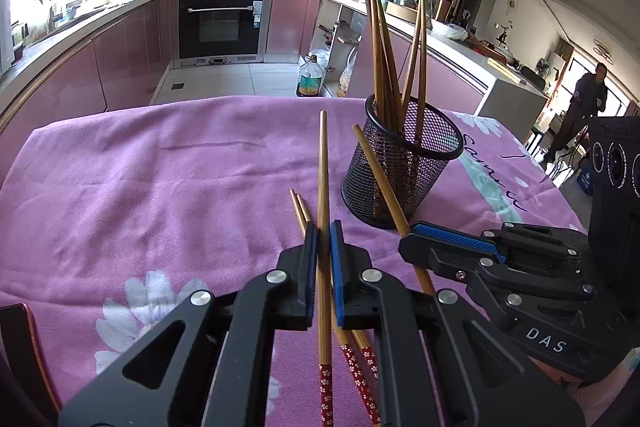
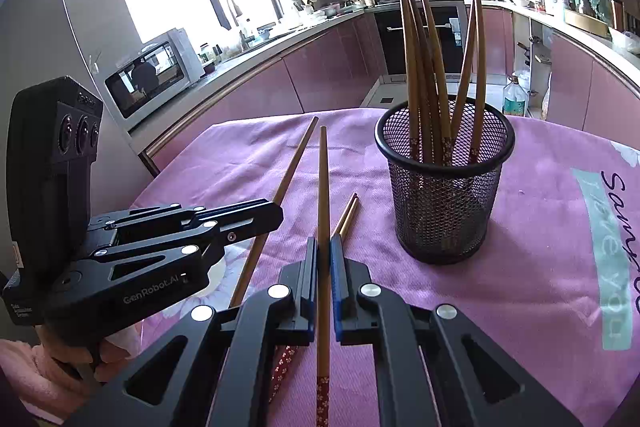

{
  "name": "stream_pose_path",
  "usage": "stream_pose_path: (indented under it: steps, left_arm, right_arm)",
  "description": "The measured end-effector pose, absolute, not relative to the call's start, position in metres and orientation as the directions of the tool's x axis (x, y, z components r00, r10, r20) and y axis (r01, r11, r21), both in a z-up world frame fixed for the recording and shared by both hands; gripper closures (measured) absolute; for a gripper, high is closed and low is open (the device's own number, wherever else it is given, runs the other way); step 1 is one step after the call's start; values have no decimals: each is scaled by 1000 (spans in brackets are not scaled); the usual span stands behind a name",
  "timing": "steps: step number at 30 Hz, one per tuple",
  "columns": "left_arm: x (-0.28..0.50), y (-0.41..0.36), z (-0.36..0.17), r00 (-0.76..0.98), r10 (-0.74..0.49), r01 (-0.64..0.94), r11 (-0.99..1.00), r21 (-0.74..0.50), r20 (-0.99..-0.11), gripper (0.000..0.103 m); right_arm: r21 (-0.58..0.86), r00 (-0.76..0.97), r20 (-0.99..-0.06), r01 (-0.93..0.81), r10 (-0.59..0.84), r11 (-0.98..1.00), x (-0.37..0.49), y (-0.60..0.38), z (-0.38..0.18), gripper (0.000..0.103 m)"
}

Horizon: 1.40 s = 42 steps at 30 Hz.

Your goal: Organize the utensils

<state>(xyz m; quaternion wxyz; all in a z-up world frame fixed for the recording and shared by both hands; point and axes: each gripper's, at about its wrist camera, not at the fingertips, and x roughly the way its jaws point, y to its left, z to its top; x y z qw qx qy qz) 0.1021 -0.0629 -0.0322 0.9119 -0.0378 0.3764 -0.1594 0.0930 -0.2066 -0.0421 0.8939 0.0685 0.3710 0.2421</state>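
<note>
Two hand-held grippers work over a pink flowered tablecloth point(image 1: 168, 187) in a home kitchen, each pinching one wooden chopstick. The left gripper point(image 1: 324, 239) is pressed together on a chopstick point(image 1: 323, 167) whose tip points away across the cloth; the right gripper point(image 2: 324, 255) clamps its own chopstick point(image 2: 323, 187) in the same manner, tip forward and red patterned end trailing back. A further pair of chopsticks point(image 1: 300, 207) lies on the cloth beneath them. The black mesh holder point(image 2: 444, 195) stands upright just beside, with several chopsticks point(image 2: 424, 67) already leaning in it, tips up. The sticks look light, stiff and smooth, likely to pivot or slip if held near one end; a grip near mid-length seems steadiest. The empty-weighted holder may tip if knocked.
</note>
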Motion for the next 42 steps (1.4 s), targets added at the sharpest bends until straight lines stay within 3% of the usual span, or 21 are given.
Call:
stream_pose_path:
  steps: [42]
  left_arm:
    - [108,-61,-40,655,-313,239,949,-204,-688,96]
  right_arm:
    - [226,604,-668,-391,434,892,95,-186,-49,98]
